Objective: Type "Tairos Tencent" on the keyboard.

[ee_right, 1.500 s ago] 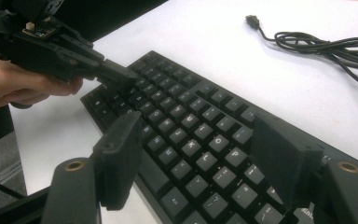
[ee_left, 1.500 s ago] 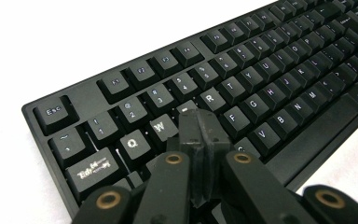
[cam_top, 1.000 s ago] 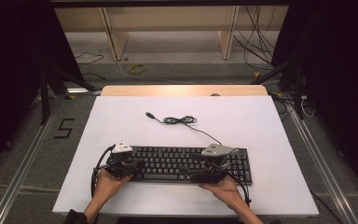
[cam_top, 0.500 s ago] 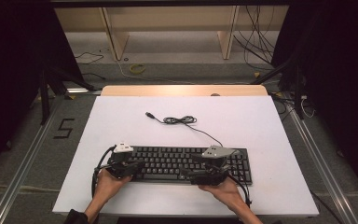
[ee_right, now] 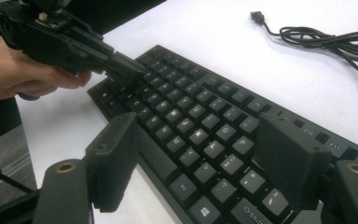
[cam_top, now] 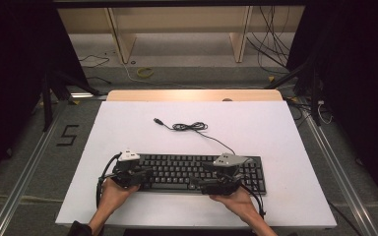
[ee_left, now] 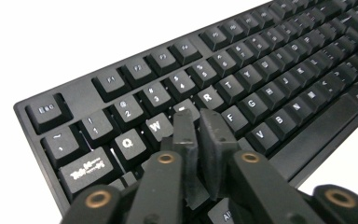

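From the high view we noted a flat black full-size computer keyboard (cam_top: 197, 172) lying on the white rectangular table top (cam_top: 256, 132), near the person's edge, its long side running parallel to that edge. Its thin black cable (cam_top: 189, 127) ran from the far edge of the keyboard to a loose coil farther out on the table, ending in a free plug. The left gripper (cam_top: 139, 176) rested over the keyboard's left end, the right gripper (cam_top: 211, 183) over the keys right of centre; each was held in a hand, with the forearms coming in from below. In the left gripper view we saw the left gripper (ee_left: 200, 123) with its two black jaws almost together, a narrow slit between the pads and no object in it; the jaws had just been parting slightly. The tips stood over the letter rows, just beside the W, R and F keys; whether they touched a keycap we could not tell. In the right gripper view the right gripper (ee_right: 200, 163) had its jaws spread wide above the near right part of the keyboard (ee_right: 205, 116), with only keys visible between them and no pad pressing on anything. Farther off, the left gripper (ee_right: 121, 65) pointed down onto the keyboard's far corner, with the coiled cable (ee_right: 326, 39) on the table behind.
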Tool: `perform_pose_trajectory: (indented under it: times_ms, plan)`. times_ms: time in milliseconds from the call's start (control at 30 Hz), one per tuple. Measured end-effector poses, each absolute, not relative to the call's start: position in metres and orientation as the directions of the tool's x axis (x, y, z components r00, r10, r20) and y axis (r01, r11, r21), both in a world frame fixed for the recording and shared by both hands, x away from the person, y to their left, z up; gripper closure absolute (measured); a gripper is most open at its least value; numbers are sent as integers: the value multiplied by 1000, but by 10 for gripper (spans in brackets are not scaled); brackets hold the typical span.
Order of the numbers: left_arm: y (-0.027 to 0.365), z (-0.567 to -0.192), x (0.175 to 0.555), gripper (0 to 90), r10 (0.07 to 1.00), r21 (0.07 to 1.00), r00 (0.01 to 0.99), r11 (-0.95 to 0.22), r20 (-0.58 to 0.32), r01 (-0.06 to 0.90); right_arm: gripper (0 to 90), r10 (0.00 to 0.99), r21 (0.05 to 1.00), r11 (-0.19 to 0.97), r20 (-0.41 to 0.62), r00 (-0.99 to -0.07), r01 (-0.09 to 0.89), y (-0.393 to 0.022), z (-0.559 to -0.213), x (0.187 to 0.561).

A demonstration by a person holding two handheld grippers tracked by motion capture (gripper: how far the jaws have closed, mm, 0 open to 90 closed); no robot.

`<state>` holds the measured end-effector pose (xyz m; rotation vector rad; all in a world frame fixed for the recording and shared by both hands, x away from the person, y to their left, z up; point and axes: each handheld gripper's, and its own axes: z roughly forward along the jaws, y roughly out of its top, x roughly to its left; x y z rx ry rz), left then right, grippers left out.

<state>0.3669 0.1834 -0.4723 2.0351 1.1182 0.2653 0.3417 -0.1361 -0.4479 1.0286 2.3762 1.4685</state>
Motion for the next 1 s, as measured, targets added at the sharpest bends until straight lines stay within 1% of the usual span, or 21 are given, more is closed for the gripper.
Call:
perform_pose_trajectory:
  times_ms: [167, 333, 400, 600, 767, 867, 1000]
  plan:
    - [188, -468, 365, 742, 783, 738, 588, -272, -204, 617, 310, 632, 840, 276, 208, -747, 467, -136, -448, 342]
    - [191, -465, 362, 610, 771, 761, 594, -239, -230, 604, 308, 629, 839, 280, 208, -749, 468, -134, -448, 342]
    - [193, -464, 361, 577, 764, 769, 599, -225, -242, 598, 309, 630, 839, 278, 209, -748, 468, -133, -448, 342]
    - [195, -461, 357, 425, 760, 784, 594, -189, -265, 592, 312, 625, 838, 281, 210, -752, 468, -129, -449, 342]
    - [196, -460, 356, 347, 751, 796, 596, -164, -283, 583, 332, 616, 838, 283, 213, -758, 466, -124, -449, 343]
    - [196, -459, 354, 322, 751, 802, 599, -162, -278, 575, 354, 610, 837, 285, 216, -762, 466, -122, -450, 343]
    - [196, -458, 351, 303, 748, 810, 599, -146, -284, 568, 410, 599, 835, 297, 215, -771, 463, -117, -450, 343]
